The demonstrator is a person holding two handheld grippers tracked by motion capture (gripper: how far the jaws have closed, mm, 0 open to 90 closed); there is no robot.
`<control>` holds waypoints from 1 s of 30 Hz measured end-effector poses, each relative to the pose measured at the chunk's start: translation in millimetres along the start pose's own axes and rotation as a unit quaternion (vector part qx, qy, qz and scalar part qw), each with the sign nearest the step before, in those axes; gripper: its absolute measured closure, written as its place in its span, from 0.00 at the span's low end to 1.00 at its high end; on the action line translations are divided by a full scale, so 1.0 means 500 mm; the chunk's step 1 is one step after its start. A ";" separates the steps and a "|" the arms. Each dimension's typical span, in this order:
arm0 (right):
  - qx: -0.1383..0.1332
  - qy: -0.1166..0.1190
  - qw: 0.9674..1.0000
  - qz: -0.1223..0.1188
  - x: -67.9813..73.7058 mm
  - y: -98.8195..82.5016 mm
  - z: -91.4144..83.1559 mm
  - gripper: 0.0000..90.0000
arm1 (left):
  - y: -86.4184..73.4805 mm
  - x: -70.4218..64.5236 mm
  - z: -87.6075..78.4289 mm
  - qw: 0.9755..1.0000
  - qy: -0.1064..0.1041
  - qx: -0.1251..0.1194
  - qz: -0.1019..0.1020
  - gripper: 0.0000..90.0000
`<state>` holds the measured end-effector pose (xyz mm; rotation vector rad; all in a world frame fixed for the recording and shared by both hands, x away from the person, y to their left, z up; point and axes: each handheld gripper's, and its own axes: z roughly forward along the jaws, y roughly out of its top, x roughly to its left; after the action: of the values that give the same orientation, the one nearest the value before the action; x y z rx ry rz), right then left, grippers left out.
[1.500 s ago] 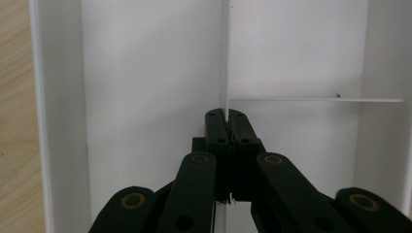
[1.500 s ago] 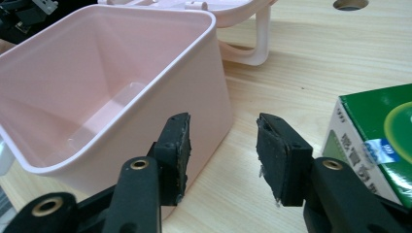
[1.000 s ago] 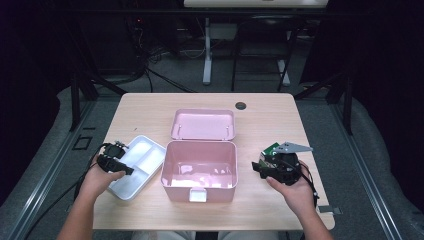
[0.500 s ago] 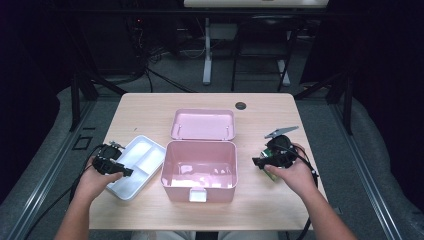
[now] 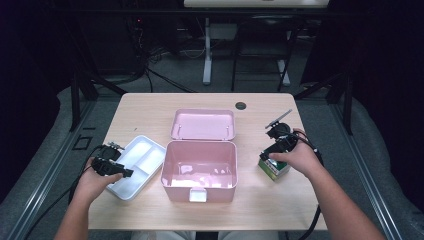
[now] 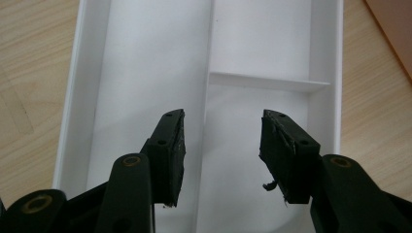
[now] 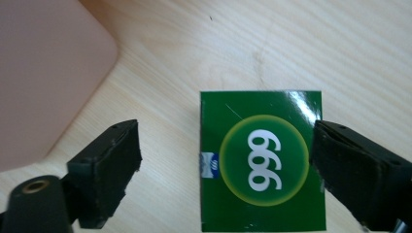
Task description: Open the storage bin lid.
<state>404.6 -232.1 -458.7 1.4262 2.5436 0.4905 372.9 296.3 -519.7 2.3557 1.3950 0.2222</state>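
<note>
Near the table's left edge, the left gripper (image 5: 111, 167) hovers, jaws wide and just opened, over the white plastic divided tray (image 5: 145, 150). Toward the right edge, the right gripper (image 5: 272, 150), jaws just opened wide, straddles the green cardboard box (image 7: 262, 162) untouched.

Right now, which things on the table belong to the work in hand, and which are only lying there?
In the work:
- green box, between the open right gripper jaws
- white tray, under the open left gripper
- pink case, lid open

Lying about:
- small dark disc near the table far edge
</note>
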 end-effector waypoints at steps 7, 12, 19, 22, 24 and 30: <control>0.080 0.000 0.997 0.013 -0.033 0.014 0.029 0.04 | -0.001 0.001 0.002 1.000 -0.005 -0.001 -0.002 0.57; 0.114 0.011 0.993 0.014 -0.048 0.017 0.050 0.05 | -0.003 0.003 0.003 1.000 -0.006 0.000 -0.003 0.57; 0.131 0.014 0.991 0.018 -0.064 0.014 0.070 0.08 | -0.003 0.004 0.003 1.000 -0.010 -0.002 -0.004 0.57; 0.133 0.021 0.991 0.019 -0.068 0.012 0.074 0.08 | -0.004 0.006 0.000 1.000 -0.009 -0.003 -0.008 0.56; 0.135 0.024 0.990 0.019 -0.069 0.011 0.076 0.08 | -0.005 0.007 -0.001 1.000 -0.009 -0.006 -0.010 0.56; 0.138 0.036 0.990 0.021 -0.072 0.010 0.079 0.13 | -0.005 0.006 0.000 1.000 -0.010 -0.005 -0.009 0.56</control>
<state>439.7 -252.5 -493.7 1.5808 2.7288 0.2019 372.6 299.9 -521.0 2.3313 1.4010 0.1984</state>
